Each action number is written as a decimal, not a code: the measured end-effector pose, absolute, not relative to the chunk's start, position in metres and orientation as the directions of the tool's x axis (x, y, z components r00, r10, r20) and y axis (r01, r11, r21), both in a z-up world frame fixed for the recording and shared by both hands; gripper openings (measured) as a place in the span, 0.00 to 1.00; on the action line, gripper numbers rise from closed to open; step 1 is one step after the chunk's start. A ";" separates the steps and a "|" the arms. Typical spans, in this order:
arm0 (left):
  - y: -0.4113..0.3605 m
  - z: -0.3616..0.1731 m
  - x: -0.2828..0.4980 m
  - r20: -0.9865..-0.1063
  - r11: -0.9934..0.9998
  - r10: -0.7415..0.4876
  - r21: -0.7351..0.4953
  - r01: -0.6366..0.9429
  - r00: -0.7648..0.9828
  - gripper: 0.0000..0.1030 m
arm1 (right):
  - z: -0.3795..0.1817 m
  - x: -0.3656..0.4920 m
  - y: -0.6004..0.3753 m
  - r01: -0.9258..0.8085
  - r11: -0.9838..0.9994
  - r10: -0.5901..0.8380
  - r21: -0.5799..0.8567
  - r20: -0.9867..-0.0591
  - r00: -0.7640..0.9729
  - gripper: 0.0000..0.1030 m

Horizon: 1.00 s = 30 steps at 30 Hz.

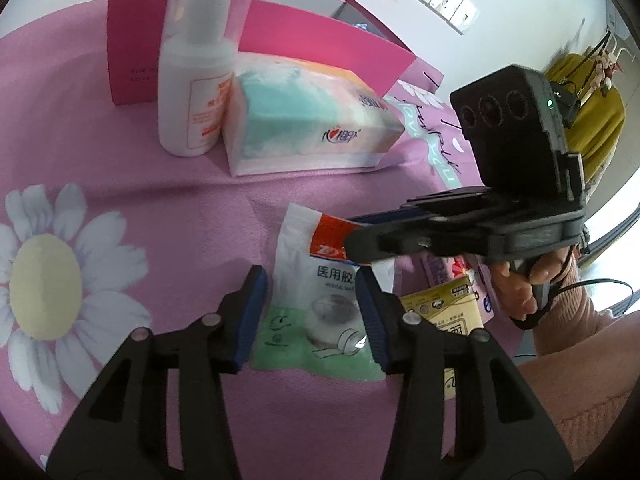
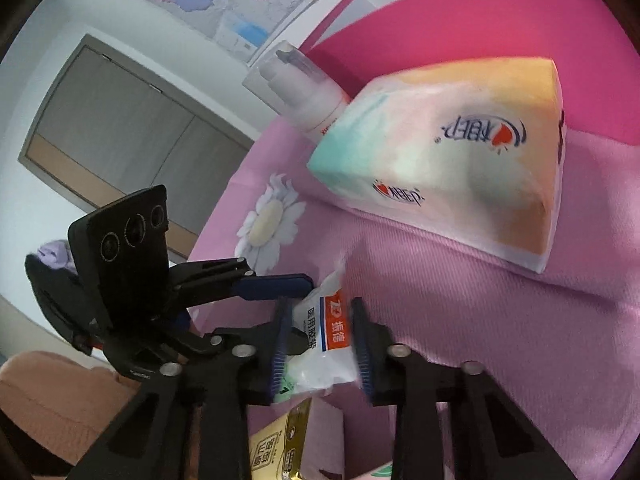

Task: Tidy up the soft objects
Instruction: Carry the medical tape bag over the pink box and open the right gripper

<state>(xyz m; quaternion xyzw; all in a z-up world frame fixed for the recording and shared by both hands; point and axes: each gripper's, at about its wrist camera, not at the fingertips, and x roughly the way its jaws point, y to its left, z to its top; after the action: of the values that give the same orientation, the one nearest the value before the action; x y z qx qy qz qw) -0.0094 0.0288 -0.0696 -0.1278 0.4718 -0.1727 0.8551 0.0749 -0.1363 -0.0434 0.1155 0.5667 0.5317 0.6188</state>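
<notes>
Small white-and-green plastic pouch of medical tape w/ red label [image 1: 320, 312] is found on the pink flower-print cloth [image 1: 160, 216], near its front edge. It is pinched from both sides: left gripper [image 1: 314, 316] fingers closed onto its lower part, right gripper [image 2: 320, 344] fingers pressed onto the label end. Pouch not yet put away; judged early in the task, nothing seen inside the box so far. Soft pastel tissue pack [image 1: 308, 120] and white pump bottle [image 1: 192, 92] remain unsorted further back, just before the open pink cardboard box [image 1: 256, 28]. Yellow sachet [image 1: 452, 308] lies just beside the pouch, towards the right edge. Tissue pack and bottle sit between pouch and box, so a direct path is blocked.
</notes>
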 end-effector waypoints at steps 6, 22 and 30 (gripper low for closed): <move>0.042 -0.069 -0.015 -0.775 0.900 -0.425 -0.416 0.130 0.468 0.50 | -0.040 0.077 -0.151 -0.527 0.430 0.788 0.733 -0.590 -0.176 0.04; 0.033 -0.077 -0.037 -0.721 0.786 -0.610 -0.605 0.130 0.330 0.58 | -0.042 0.075 -0.169 -0.465 0.363 0.823 0.807 -0.512 -0.247 0.08; 0.034 -0.077 -0.032 -0.702 0.778 -0.611 -0.617 0.116 0.364 0.58 | -0.034 0.065 -0.152 -0.520 0.363 0.802 0.774 -0.543 -0.248 0.14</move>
<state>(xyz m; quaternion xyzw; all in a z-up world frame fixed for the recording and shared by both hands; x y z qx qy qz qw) -0.0322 0.0337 -0.0766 -0.2408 0.5146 -0.2301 0.7901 0.0654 -0.1524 -0.0340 0.1247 0.5666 0.5504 0.6003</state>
